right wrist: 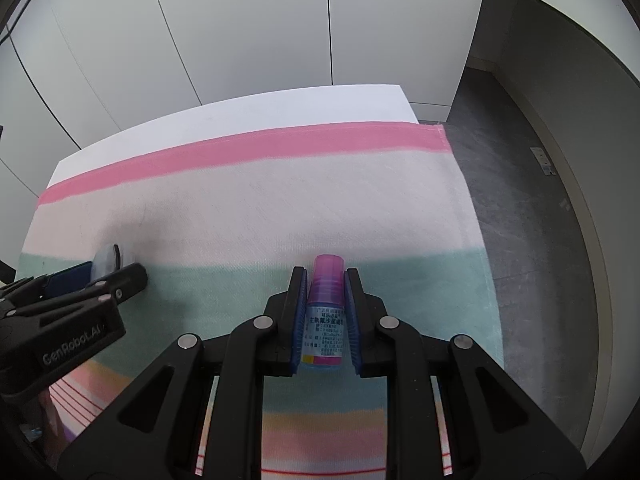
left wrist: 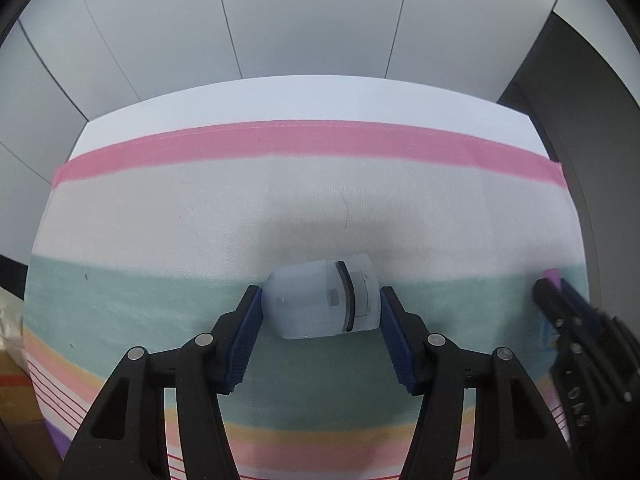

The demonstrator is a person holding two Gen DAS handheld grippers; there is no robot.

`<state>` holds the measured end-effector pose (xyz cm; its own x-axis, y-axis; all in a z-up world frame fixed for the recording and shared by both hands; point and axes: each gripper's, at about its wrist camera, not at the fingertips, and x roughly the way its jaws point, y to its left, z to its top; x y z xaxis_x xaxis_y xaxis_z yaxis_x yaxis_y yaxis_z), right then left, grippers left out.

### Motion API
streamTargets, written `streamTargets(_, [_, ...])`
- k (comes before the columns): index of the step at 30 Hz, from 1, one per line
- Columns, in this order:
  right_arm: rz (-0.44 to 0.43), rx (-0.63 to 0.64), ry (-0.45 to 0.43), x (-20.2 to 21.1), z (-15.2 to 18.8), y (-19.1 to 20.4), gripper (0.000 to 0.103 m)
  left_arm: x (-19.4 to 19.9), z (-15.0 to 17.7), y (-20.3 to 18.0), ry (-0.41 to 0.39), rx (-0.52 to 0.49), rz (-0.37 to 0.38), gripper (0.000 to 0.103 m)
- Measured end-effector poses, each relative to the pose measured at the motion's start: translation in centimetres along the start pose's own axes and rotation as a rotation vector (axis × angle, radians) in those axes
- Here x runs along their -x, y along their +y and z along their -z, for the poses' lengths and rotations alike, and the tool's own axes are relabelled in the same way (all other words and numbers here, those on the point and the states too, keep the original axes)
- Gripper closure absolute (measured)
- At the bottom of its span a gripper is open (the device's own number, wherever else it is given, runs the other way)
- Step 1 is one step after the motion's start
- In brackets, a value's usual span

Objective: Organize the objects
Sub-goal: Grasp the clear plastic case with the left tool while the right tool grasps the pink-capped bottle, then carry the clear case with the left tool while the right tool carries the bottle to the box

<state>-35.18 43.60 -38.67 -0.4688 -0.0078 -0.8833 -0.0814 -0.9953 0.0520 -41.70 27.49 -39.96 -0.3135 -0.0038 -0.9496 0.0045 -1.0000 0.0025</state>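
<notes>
Lying between left tongs (left wrist: 320,300): translucent jar (left wrist: 320,300); right tongs (right wrist: 325,308) clamping pink-capped bottle (right wrist: 326,308).

Left gripper (left wrist: 320,302) pads clamp a white bottle (left wrist: 322,298) lying on striped cloth (left wrist: 200,216).

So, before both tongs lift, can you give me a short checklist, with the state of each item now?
1. Right tongs shut on the purple-capped bottle: ok, pads press both sides.
2. Left tongs gripping the white bottle: cannot tell; the blue pads meet its ends only near the tips.
3. White bottle lying on its side: ok for an end-to-end grip.
4. Purple cap pokes out past the fingertips: ok.
5. Striped cloth flat, not caught: ok.
6. Gap between the two tongs: ok, apart.
</notes>
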Motion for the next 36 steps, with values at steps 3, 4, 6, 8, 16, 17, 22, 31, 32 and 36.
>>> streamTargets(3, [0.008, 0.013, -0.002, 0.5, 0.2, -0.2, 0.084, 0.3, 0.4, 0.4, -0.002, -0.003, -0.015, 0.044])
streamTargets(4, [0.009, 0.016, -0.001, 0.7, 0.2, -0.4, 0.084, 0.5, 0.5, 0.6, -0.003, 0.0, -0.014, 0.044])
streamTargets(6, [0.009, 0.02, 0.005, 0.8, 0.1, -0.2, 0.084, 0.9, 0.4, 0.7, -0.007, 0.002, -0.015, 0.044])
streamTargets(8, [0.015, 0.025, 0.008, 0.9, -0.3, -0.1, 0.084, 1.4, 0.1, 0.5, -0.017, -0.001, -0.017, 0.044])
streamTargets(16, [0.031, 0.039, 0.005, 3.8, -0.5, 0.0, 0.084, 4.8, 0.3, 0.6, -0.042, -0.028, -0.008, 0.044])
streamTargets(17, [0.026, 0.038, 0.004, 4.4, -0.6, 0.0, 0.084, 5.3, 0.4, 0.7, -0.045, -0.03, -0.006, 0.044])
streamTargets(22, [0.014, 0.043, 0.0, 7.4, -0.9, 0.3, 0.084, 9.1, -0.1, 1.5, -0.055, -0.027, 0.009, 0.044])
streamTargets(31, [0.008, 0.066, -0.064, 16.6, -2.7, 2.0, 0.084, 20.1, 0.8, 5.7, -0.146, -0.01, -0.004, 0.044])
streamTargets(32, [-0.004, 0.071, -0.076, 18.0, -3.0, 2.4, 0.084, 21.4, 0.9, 6.1, -0.157, -0.009, -0.002, 0.044])
streamTargets(36, [-0.006, 0.094, -0.109, 21.8, -3.4, 3.6, 0.084, 25.7, 1.6, 7.6, -0.194, 0.001, 0.008, 0.044])
